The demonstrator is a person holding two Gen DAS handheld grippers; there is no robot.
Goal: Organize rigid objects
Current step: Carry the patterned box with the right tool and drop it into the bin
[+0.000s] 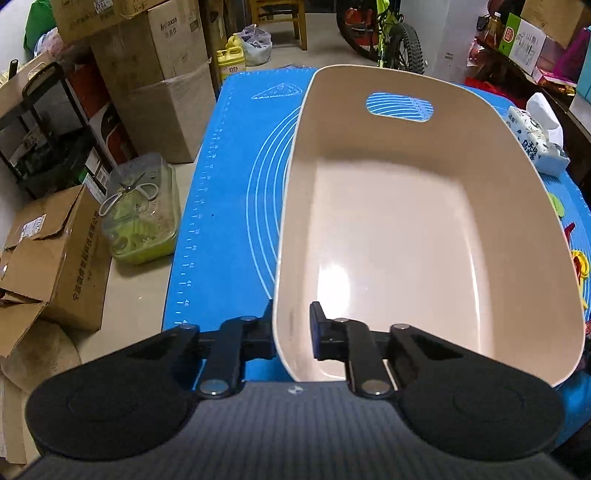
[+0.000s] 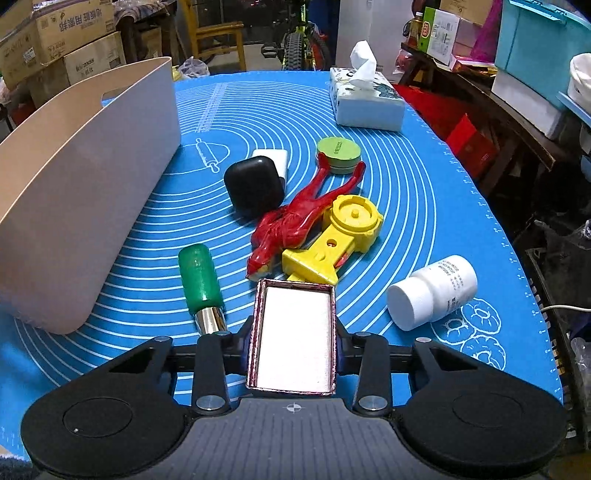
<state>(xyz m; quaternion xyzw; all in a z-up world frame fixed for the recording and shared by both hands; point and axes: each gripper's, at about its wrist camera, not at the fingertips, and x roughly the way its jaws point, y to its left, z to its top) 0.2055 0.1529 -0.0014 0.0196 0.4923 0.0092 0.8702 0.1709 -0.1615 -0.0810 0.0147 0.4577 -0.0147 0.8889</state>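
My left gripper (image 1: 292, 332) is shut on the near left rim of an empty beige plastic bin (image 1: 406, 229), one finger outside the wall, one inside. The bin (image 2: 85, 192) stands on the blue mat's left side in the right wrist view. My right gripper (image 2: 293, 343) is shut on a small open box with a white lining (image 2: 293, 339). Beyond it lie a green-handled tool (image 2: 199, 277), a red figure (image 2: 291, 218), a yellow toy (image 2: 340, 236), a black case (image 2: 255, 186), a white block (image 2: 271, 157), a green disc (image 2: 338, 153) and a white bottle (image 2: 432, 291).
A tissue box (image 2: 365, 99) stands at the mat's far right. Cardboard boxes (image 1: 155, 81) and a clear container (image 1: 142, 210) sit on the floor to the table's left. A bicycle (image 1: 391, 33) stands behind the table. Shelves with boxes (image 2: 517, 55) line the right side.
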